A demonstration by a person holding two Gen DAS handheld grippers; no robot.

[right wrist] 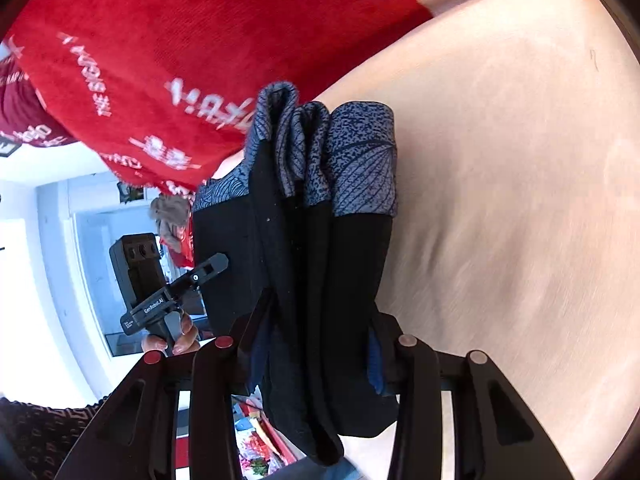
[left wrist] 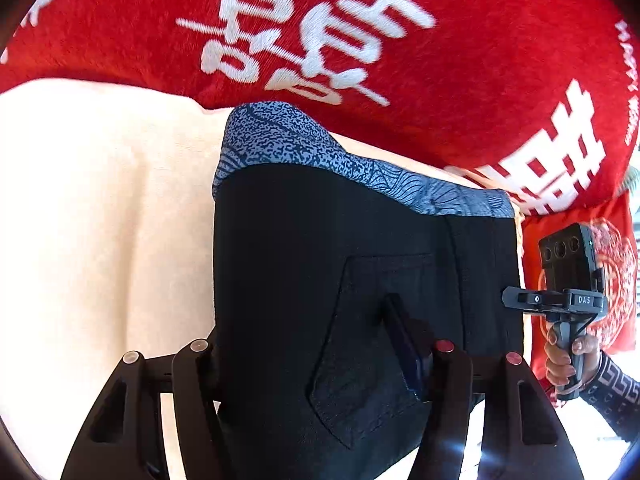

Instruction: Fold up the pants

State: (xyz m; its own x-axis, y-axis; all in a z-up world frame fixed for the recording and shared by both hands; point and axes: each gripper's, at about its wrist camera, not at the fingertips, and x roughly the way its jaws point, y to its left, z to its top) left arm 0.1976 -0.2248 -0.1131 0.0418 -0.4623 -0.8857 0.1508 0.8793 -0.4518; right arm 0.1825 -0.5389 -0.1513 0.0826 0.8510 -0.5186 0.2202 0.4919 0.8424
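Observation:
The black pants (left wrist: 320, 248), with a blue-grey patterned waistband (left wrist: 288, 140) and a back pocket facing up, are folded into a thick bundle over a cream cushion (left wrist: 100, 200). My left gripper (left wrist: 316, 360) is shut on the bundle, one finger at each side edge, and its right pad (left wrist: 404, 344) digs into the cloth. In the right wrist view the pants (right wrist: 320, 280) show as several stacked layers seen end on. My right gripper (right wrist: 316, 360) is shut on them, with its blue pads (right wrist: 256, 352) pressing both sides.
A red blanket (left wrist: 360, 40) with white lettering lies behind the pants, also seen as the red blanket (right wrist: 160, 60) in the right wrist view. A hand (left wrist: 568, 356) in a patterned sleeve holds the other gripper's handle at the right. Cream cushion (right wrist: 520, 200) spreads to the right.

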